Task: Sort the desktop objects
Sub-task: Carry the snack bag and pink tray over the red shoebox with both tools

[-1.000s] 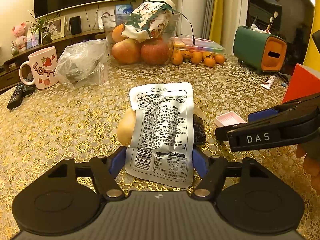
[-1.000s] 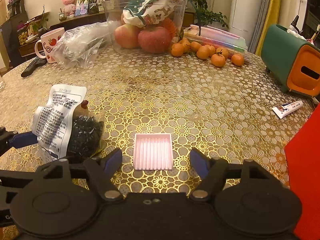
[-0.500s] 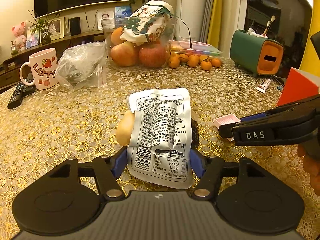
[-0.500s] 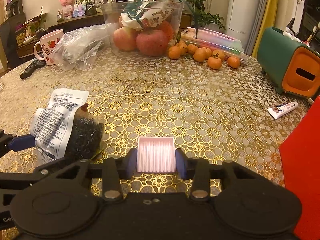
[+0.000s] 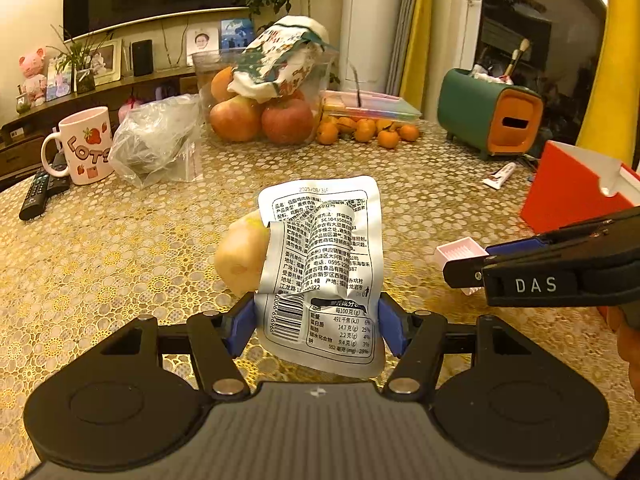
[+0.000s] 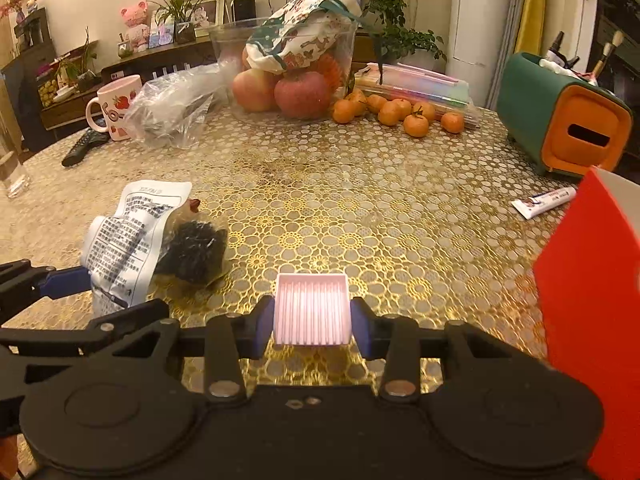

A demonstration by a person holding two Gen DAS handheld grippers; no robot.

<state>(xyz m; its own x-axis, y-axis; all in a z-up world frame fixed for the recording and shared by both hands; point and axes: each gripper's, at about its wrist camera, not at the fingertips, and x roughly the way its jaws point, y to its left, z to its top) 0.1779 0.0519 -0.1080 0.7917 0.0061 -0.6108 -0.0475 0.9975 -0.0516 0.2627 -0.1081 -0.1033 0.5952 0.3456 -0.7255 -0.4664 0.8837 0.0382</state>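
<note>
though hidden leftward, dark packet (image 6: 196, 251) rightward

Gold-patterned table (image 6: 360, 208) bears mug (image 6: 118, 106), tangerines (image 6: 400, 114), tube (image 6: 544, 202).

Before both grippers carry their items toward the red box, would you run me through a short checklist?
1. Left gripper shut on the silver snack pouch: ok.
2. Right gripper shut on the pink box: ok.
3. Pouch clear of the table: cannot tell.
4. Pale round item beside the pouch free of it: cannot tell.
5. Red box within view on the right: ok.
6. Opening of the red box unobstructed: cannot tell.
</note>
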